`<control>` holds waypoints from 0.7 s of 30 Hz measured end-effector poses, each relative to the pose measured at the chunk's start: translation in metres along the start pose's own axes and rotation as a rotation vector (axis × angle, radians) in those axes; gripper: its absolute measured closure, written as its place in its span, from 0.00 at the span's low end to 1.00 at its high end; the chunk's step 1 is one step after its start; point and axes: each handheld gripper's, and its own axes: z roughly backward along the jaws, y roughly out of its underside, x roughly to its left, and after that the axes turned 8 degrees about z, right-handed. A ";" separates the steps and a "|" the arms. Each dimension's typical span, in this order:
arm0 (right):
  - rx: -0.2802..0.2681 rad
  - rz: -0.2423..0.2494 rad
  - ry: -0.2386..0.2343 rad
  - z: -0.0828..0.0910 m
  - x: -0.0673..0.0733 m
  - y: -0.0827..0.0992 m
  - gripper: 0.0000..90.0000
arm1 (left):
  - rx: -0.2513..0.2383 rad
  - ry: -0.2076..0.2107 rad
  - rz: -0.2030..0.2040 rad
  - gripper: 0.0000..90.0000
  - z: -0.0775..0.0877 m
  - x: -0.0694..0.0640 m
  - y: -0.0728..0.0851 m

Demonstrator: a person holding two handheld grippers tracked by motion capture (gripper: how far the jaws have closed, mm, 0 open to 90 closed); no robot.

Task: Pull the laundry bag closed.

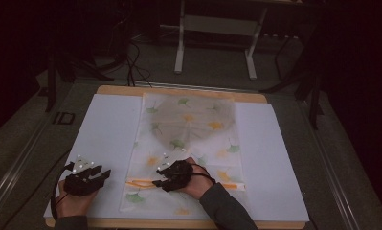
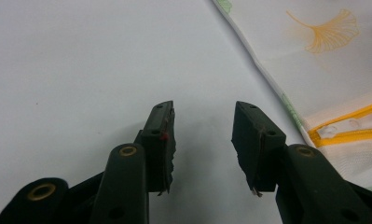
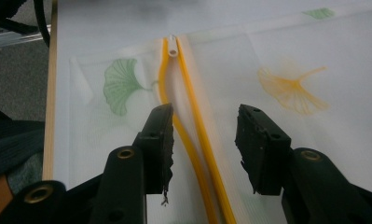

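Between the right gripper's spread jaws, the pouch's yellow zipper

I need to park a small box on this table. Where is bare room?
The white sheet right of the leaf-print bag is bare. The left strip is bare beyond the left gripper. The near middle is crowded by the right gripper over the yellow zipper.

Wooden table, white sheet covering most of its top, leaf-printed mesh bag lying flat on the sheet
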 end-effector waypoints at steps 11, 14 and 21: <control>-0.001 0.027 -0.038 -0.019 0.004 -0.015 0.71 | 0.008 0.000 -0.011 0.66 -0.001 -0.001 0.000; 0.001 0.031 -0.046 -0.028 0.005 -0.020 0.72 | 0.007 -0.002 -0.014 0.66 0.000 -0.001 -0.001; 0.005 0.032 -0.063 -0.040 0.006 -0.030 0.73 | 0.009 -0.001 -0.018 0.66 -0.001 -0.001 -0.001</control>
